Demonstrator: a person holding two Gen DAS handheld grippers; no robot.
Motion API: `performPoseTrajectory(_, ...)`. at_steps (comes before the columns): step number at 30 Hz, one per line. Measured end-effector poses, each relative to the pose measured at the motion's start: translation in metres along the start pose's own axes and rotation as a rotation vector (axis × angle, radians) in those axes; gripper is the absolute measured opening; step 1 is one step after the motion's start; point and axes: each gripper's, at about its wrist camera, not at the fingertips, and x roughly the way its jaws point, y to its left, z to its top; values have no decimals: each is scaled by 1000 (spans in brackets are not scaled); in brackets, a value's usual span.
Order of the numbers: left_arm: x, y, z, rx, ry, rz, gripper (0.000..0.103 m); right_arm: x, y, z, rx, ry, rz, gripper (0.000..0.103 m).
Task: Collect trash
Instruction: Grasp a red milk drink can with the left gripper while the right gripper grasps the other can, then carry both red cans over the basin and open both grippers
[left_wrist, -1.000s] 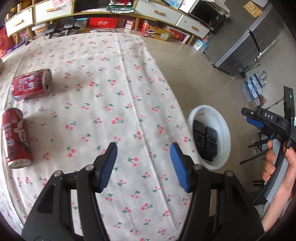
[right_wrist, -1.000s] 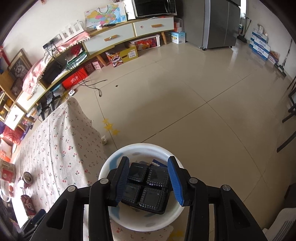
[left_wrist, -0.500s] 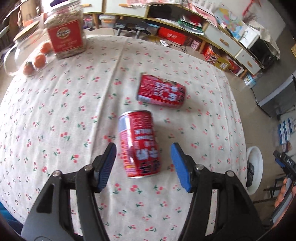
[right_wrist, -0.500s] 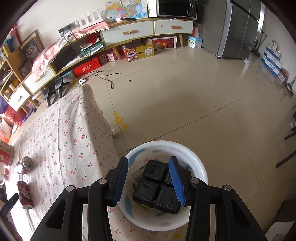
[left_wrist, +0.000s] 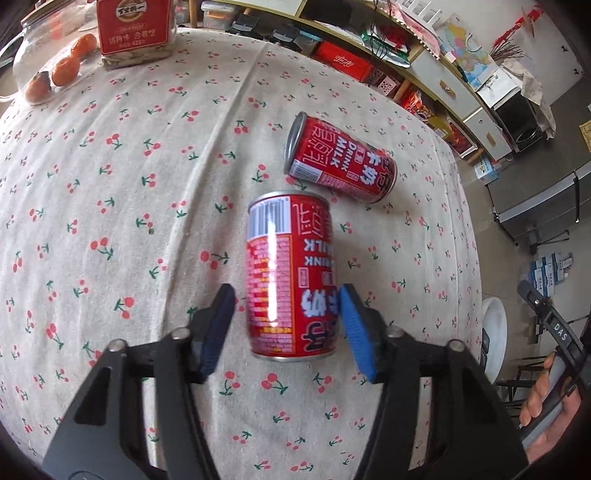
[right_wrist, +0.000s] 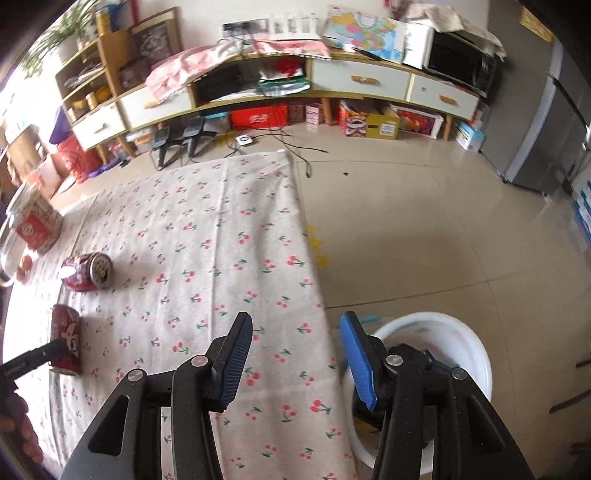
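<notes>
Left wrist view: the left gripper (left_wrist: 286, 325) points down at a table under a cherry-print cloth (left_wrist: 129, 206).
Left gripper state: jaws part open and just been closing, one on each side of the near can (left_wrist: 291, 277). The right pad looks to be at the can's wall, while a thin gap shows at the left pad, so it has no firm hold.
Near can: red, on its side, lying lengthwise between the fingers with its rim toward the camera.
Far can (left_wrist: 340, 158): also red and on its side, just ahead of the near can and slightly right, angled across (the two look close but apart).
Jars: a red-labelled jar (left_wrist: 135, 31) and a glass jar with oranges (left_wrist: 44, 66) stand far ahead to the left.
Basin from the left: the white basin (left_wrist: 493, 339) sits on the floor off to the right, past the table edge.
Right hand: it shows at the lower right edge of this view, holding the other tool (left_wrist: 550, 391).
Right wrist view: the right gripper (right_wrist: 295, 354) hangs over the table's edge.
Right gripper state: jaws part open and just been opening, nothing between them.
Basin from the right: it is below and right of the right finger, partly hidden by it; something dark lies inside.
Cans from the right: both lie well off to the left on the cloth.
</notes>
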Motion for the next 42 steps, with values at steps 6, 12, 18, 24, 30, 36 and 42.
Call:
performPoseTrajectory(6,-6,11,2,4,-20,22,54,14,120,-9,-482,-97,-5,52)
performPoseTrajectory(12,-20,29,2,-44,-50,18,54,26,199,-31,-799,-177,-21,56)
performPoseTrajectory(18,-25,49,4,-126,-47,-23,54,49,241,-29,-961,-230,-21,57)
performPoseTrajectory(24,-38,65,8,-188,-70,-49,53,75,289,-28,-1114,-283,-100,57)
performPoseTrajectory(30,-42,82,6,-262,-76,-57,53,97,313,-12,-1124,-222,-96,53)
performPoseTrajectory(36,-49,82,3,-272,-85,-74,53,91,294,13,-923,-164,7,35)
performPoseTrajectory(42,-51,74,2,-247,-89,-96,53,72,250,23,-712,-84,88,35)
